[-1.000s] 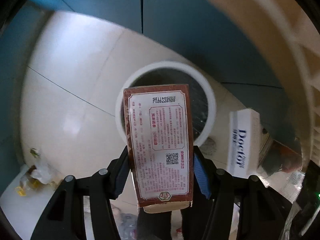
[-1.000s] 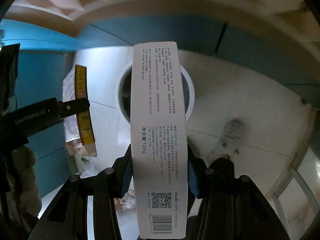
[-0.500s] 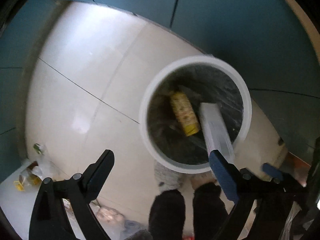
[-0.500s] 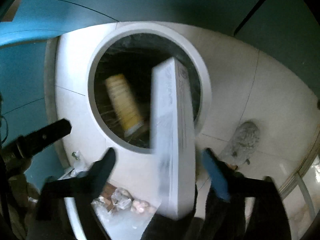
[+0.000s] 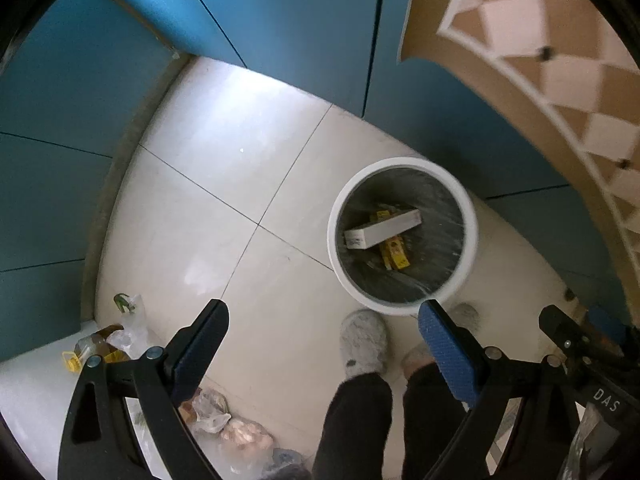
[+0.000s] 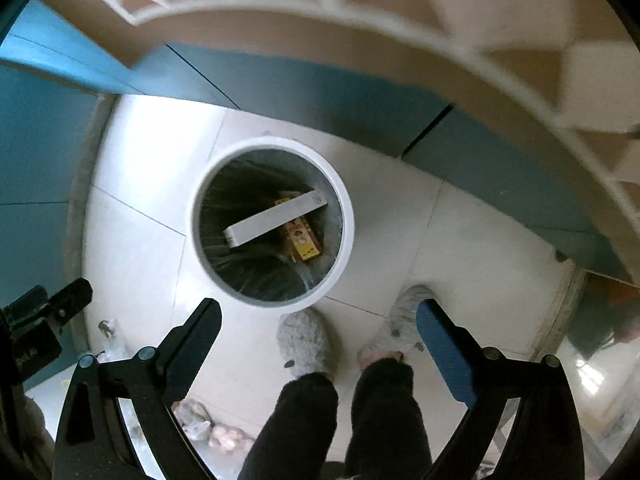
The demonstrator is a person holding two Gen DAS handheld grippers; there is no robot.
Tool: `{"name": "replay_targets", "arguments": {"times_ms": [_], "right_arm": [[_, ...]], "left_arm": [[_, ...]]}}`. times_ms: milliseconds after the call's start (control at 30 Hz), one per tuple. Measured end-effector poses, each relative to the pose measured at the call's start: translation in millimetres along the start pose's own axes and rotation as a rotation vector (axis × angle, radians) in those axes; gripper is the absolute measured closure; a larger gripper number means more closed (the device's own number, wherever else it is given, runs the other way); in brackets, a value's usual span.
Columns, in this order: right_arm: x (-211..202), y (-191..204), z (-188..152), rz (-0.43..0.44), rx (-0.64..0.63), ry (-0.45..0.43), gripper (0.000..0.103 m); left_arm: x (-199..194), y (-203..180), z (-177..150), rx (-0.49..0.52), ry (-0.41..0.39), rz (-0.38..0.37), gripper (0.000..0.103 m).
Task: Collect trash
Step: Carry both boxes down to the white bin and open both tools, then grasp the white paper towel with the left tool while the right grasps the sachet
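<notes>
white box (image 5: 383, 229) in bin (image 5: 402, 307), both grippers (image 5: 322, 336) (image 6: 318, 326) spread empty

Soft daylight falls on the pale floor tiles (image 5: 224, 184), with a bright glare patch in the upper left of the left wrist view and another at the same corner of the right wrist view. The inside of the trash bin (image 6: 340, 236) stays dim. Fisheye bending curves every straight edge toward the dark frame corners, and the patterned surface (image 6: 460, 12) along the top is motion-blurred.
</notes>
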State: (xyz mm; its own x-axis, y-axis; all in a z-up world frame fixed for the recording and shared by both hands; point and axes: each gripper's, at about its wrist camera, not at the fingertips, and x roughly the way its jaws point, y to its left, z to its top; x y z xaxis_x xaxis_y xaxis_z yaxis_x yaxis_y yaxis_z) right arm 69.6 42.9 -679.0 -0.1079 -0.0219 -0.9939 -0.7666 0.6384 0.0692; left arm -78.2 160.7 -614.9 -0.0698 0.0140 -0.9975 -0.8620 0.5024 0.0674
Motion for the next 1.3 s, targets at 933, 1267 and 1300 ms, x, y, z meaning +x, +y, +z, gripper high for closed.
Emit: {"name": "replay_targets", "arguments": {"times_ms": [933,1267,1300], "right_arm": [[-358,37,-102,0.079,-0.087,-0.202,0.004],[-419,2,-78,0.187,0.005,-0.318,0.004],[-424,-6,-73,0.197,0.020,-0.331,0.004]], "left_arm": [[-307,28,-70,0.047,-0.226,-0.117,0.006],[-387,-12,-25,0.113,-0.399,-0.099,0.000],[-396,-26,-15,0.130,-0.417,-0.095,0.000]]}}
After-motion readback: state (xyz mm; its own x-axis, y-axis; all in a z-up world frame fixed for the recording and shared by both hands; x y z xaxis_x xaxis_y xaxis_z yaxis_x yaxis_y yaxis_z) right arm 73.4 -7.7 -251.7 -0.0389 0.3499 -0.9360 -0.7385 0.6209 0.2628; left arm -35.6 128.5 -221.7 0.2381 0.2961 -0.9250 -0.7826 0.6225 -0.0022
